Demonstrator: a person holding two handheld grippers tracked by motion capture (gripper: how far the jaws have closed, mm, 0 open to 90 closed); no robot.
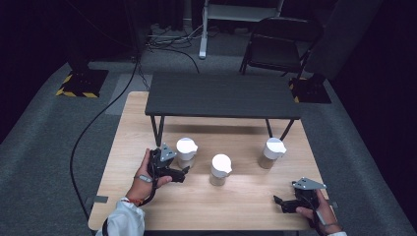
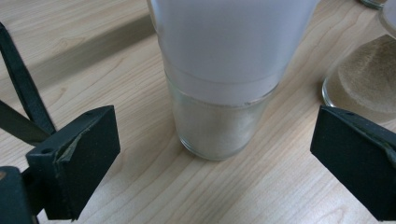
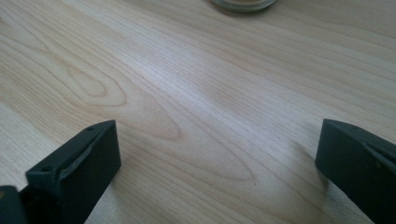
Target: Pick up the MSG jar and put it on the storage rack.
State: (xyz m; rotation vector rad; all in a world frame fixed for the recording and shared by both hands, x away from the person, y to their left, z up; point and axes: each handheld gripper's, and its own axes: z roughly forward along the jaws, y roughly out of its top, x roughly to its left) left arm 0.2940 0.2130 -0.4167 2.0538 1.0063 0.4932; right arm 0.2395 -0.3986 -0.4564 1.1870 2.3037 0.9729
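Your left gripper (image 2: 215, 154), jaws wide apart and empty, faces the left jar (image 2: 224, 84). Your right gripper (image 3: 217, 163), also wide and empty, hovers well right of it.

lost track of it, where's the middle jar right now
In the high view the middle jar stands on the wooden table, between the left jar and the right jar, slightly nearer the person.
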